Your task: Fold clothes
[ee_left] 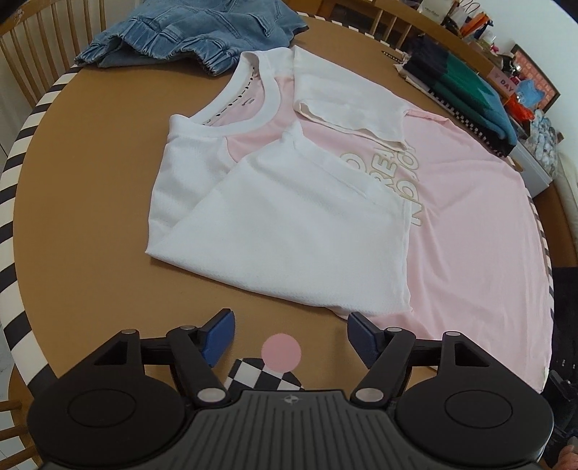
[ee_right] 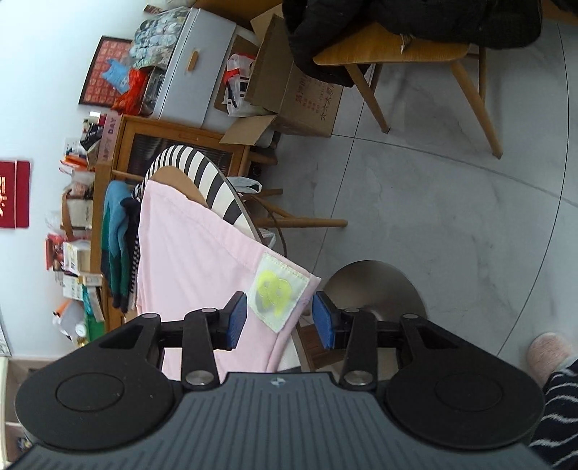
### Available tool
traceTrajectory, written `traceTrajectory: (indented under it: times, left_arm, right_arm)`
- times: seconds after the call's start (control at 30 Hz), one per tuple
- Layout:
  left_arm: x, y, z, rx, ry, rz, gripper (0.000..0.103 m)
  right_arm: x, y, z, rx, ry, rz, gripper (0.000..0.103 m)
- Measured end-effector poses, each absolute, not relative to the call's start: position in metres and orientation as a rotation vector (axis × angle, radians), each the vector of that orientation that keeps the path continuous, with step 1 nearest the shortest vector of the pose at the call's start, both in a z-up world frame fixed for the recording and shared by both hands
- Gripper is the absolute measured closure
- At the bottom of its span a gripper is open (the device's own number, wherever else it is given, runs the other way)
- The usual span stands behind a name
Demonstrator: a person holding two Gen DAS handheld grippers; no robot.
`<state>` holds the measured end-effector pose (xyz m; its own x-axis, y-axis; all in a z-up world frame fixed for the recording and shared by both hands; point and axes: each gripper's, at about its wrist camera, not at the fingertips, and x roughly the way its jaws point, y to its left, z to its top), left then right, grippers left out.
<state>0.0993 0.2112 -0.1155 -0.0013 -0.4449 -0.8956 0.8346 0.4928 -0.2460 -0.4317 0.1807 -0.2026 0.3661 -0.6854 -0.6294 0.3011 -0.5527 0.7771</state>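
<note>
Two grippers, one pink T-shirt point(ee_left: 462, 217) spread front-up across the round brown table point(ee_left: 90, 180), filling the middle and right of the left wrist view. Both white sleeves point(ee_left: 289, 224) are already folded in over the chest print; hem end runs off the table edge at lower right of that frame. Denim jeans point(ee_left: 188, 32) lie bunched at upper left, a folded green-and-navy stack point(ee_left: 466, 90) at upper right, both apart from the shirt.

Left gripper point(ee_left: 289, 334) hangs over bare table at bottom centre, jaws wide apart, nothing between them, right blue pad point(ee_left: 361, 336) just beside the shirt's near edge.

Right gripper point(ee_right: 280, 318) is rolled sideways at the overhanging hem corner; the corner with the white label patch point(ee_right: 280, 293) sits between the blue pads, but gaps show both sides, so not clamped.

Step in hand, as judged: take the hem end to fold it up toward the collar.
- Right: push deeper so pads bite fabric past the label, both layers, then close.
- Left: slide onto the near hem edge, catching the pink body, not only the white sleeve layer.
- Lift both corners level and together, keep the hem taut so sleeves don't slip out.
- Risk: overhanging cloth drags off the table if one side lifts first.
</note>
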Motion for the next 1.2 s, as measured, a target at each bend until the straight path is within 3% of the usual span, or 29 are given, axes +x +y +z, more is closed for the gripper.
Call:
traceTrajectory:
  times: [0.1,0.2,0.23,0.37,0.5,0.7,0.77,0.87,0.93,0.97,1.0,1.2]
  left_arm:
    - [0.102,0.212,-0.116,0.395,1.201,-1.052,0.030]
    - [0.103,0.212,-0.116,0.392,1.203,-1.058,0.029]
    - [0.102,0.212,-0.117,0.391,1.202,-1.061,0.028]
    - [0.102,0.213,-0.117,0.386,1.200,-1.062,0.027]
    - [0.115,0.217,-0.117,0.309,1.264,-1.019,0.027]
    - [0.161,0.232,-0.125,-0.012,1.410,-0.924,0.026]
    - [0.171,0.232,-0.128,-0.090,1.417,-0.899,0.030]
    - [0.176,0.228,-0.131,-0.126,1.415,-0.879,0.048]
    - [0.178,0.227,-0.135,-0.135,1.417,-0.853,0.075]
    - [0.179,0.228,-0.138,-0.137,1.416,-0.838,0.082]
    - [0.180,0.228,-0.140,-0.139,1.416,-0.823,0.095]
    - [0.179,0.242,-0.140,-0.122,1.325,-0.816,0.100]
  right_arm:
    - [-0.432,0.180,-0.201,1.700,-0.371,-1.369,0.062]
    - [-0.429,0.178,-0.185,1.565,-0.325,-1.415,0.073]
    - [-0.427,0.177,-0.179,1.522,-0.308,-1.422,0.082]
    - [-0.414,0.166,-0.157,1.404,-0.201,-1.398,0.088]
    - [-0.394,0.154,-0.144,1.323,-0.039,-1.386,0.092]
    - [-0.389,0.151,-0.144,1.356,-0.019,-1.360,0.092]
    - [-0.391,0.150,-0.145,1.361,-0.017,-1.344,0.092]
    - [-0.391,0.148,-0.144,1.365,-0.011,-1.337,0.092]
    - [-0.390,0.146,-0.143,1.361,-0.004,-1.335,0.092]
    - [-0.390,0.145,-0.142,1.359,0.000,-1.334,0.093]
    - [-0.390,0.144,-0.141,1.356,0.003,-1.333,0.093]
    - [-0.390,0.145,-0.136,1.328,0.053,-1.336,0.095]
